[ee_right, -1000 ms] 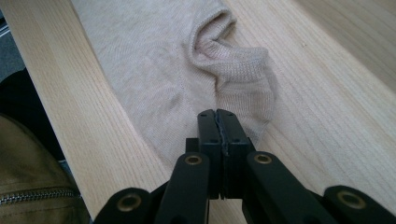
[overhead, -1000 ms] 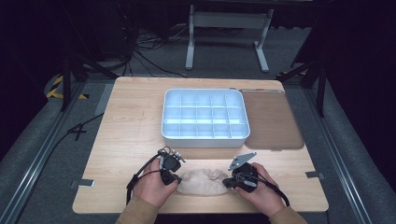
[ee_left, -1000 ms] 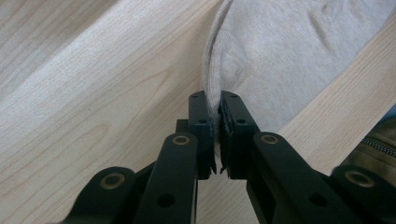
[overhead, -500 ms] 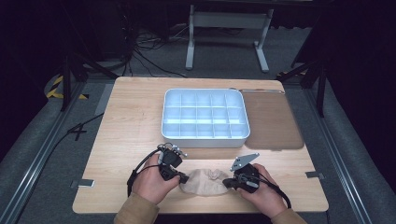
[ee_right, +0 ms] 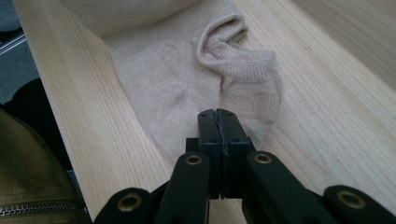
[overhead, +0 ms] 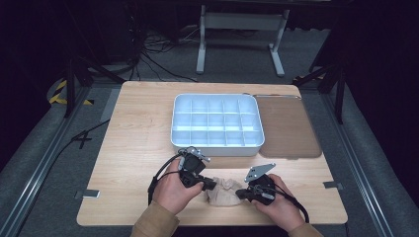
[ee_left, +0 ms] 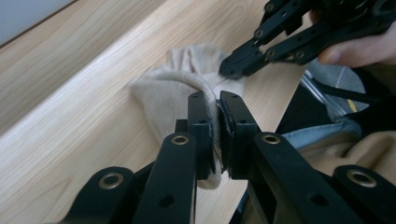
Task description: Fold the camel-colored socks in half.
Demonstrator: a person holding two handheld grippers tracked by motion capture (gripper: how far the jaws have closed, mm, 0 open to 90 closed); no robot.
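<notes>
1. Beige sock lying at 6 o'clock on the worktop, close to the near edge, clear of the white compartment tray at centre.
2. Open wood to 9 o'clock and 3 o'clock of the sock; brown mat just beside the tray at 3 o'clock, well apart from the sock.
3. Long axis of the sock running 9 to 3 o'clock in the high view, between the two hands; rumpled, one end folded over itself in the right gripper view.
4. Left tongs pinched narrow on a fold of the sock, cloth visible between the pads.
5. Right tongs closed tight on the sock's edge at its 3 o'clock end.
6. Compared with a second ago: left hand shifted a little toward 12 o'clock and raised, the gripped cloth pulled up with it; right hand unmoved.
</notes>
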